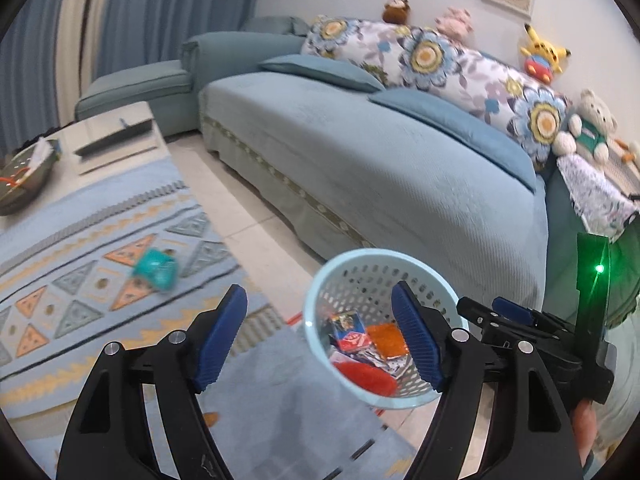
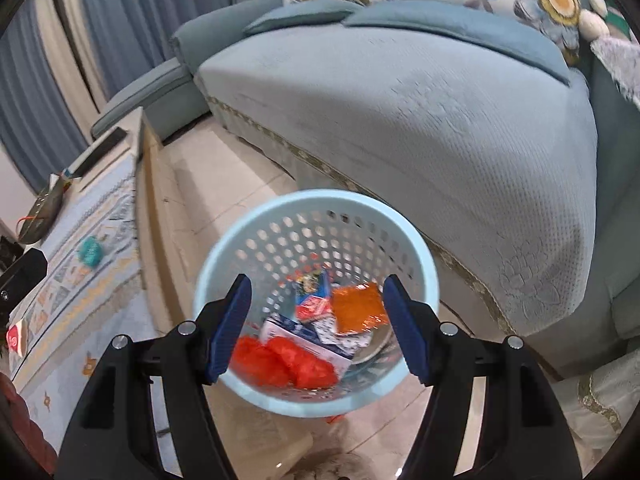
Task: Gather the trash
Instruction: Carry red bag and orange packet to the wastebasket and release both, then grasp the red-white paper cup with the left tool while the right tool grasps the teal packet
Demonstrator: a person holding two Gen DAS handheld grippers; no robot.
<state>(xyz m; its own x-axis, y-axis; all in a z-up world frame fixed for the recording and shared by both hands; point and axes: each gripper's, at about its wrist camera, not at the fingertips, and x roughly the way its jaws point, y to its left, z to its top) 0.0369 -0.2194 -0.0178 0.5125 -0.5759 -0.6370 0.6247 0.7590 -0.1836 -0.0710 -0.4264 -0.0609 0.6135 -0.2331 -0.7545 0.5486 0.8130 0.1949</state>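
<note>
My right gripper [image 2: 316,328] hangs spread wide and empty above the pale blue basket [image 2: 256,224], which stands upright, mouth up, just ahead of and below its fingers; wrappers [image 2: 356,308] lie flat inside. My left gripper [image 1: 320,336] is also wide with nothing between its pads. Ahead to its left, a blurred teal wrapper [image 1: 155,272] lies on the patterned cloth [image 1: 80,280]; its long axis I cannot tell.

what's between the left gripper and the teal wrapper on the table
Nothing visible. The left gripper is open and empty, and only bare patterned cloth lies between it and the teal wrapper.
</note>
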